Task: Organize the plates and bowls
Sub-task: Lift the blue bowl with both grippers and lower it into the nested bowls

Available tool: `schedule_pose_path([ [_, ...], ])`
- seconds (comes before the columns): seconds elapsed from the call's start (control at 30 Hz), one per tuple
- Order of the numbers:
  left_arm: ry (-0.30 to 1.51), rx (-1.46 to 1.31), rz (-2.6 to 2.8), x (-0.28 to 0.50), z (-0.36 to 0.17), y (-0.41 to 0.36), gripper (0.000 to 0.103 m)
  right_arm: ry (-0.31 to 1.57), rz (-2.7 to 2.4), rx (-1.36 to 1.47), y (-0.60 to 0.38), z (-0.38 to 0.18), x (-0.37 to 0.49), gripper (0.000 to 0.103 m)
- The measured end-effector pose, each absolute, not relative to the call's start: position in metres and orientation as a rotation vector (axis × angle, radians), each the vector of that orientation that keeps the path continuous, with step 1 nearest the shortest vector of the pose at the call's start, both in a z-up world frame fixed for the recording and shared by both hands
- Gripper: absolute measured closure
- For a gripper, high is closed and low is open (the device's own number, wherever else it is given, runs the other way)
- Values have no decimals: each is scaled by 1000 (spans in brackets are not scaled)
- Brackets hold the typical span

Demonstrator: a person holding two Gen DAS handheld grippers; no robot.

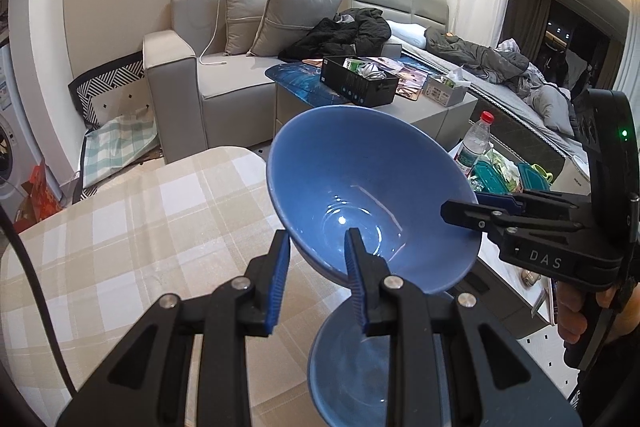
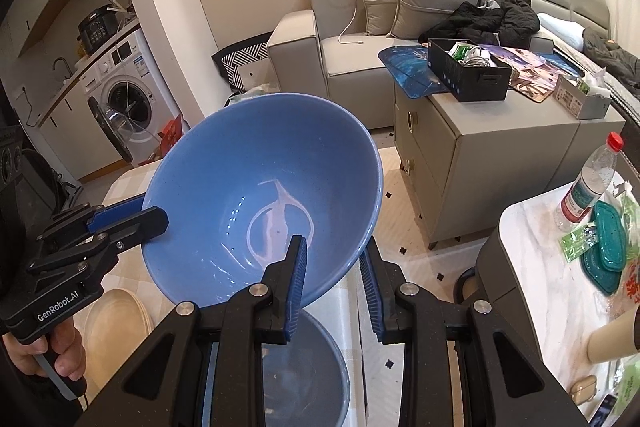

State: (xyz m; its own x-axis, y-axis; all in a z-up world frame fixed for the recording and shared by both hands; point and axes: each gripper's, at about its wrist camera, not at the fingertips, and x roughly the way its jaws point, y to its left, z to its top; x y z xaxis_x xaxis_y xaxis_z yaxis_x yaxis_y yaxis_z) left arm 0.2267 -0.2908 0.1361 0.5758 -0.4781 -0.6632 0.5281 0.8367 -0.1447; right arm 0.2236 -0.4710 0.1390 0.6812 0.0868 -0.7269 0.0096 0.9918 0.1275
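A blue bowl (image 1: 360, 179) (image 2: 248, 167) hangs tilted in the air over the table with the checked cloth (image 1: 120, 227). My left gripper (image 1: 318, 267) is shut on its near rim, one finger inside and one outside; the right wrist view shows it (image 2: 150, 213) clamping the bowl's left edge. My right gripper (image 2: 334, 263) is shut on the opposite rim and appears at the bowl's right edge (image 1: 464, 205) in the left wrist view. A second blue bowl (image 1: 352, 367) (image 2: 312, 367) sits upright on the cloth directly below. A beige plate (image 2: 116, 327) lies to its left.
A grey sofa (image 1: 224, 75) and a grey cabinet (image 2: 480, 155) carrying a black box (image 2: 468, 71) stand beyond the table. A marble side table (image 2: 532, 267) on the right holds a water bottle (image 2: 588, 183) and teal containers (image 2: 608, 251). A washing machine (image 2: 128, 107) stands far left.
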Motion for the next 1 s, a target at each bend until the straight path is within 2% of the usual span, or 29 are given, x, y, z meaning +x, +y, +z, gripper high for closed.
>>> schedule_pose_path([
  [0.43, 737, 76, -603, 195, 147, -284, 77, 813, 37, 105, -461, 155, 180, 75],
  [1.0, 766, 72, -612, 156, 131, -270, 77, 846, 32, 88, -441, 141, 140, 75],
])
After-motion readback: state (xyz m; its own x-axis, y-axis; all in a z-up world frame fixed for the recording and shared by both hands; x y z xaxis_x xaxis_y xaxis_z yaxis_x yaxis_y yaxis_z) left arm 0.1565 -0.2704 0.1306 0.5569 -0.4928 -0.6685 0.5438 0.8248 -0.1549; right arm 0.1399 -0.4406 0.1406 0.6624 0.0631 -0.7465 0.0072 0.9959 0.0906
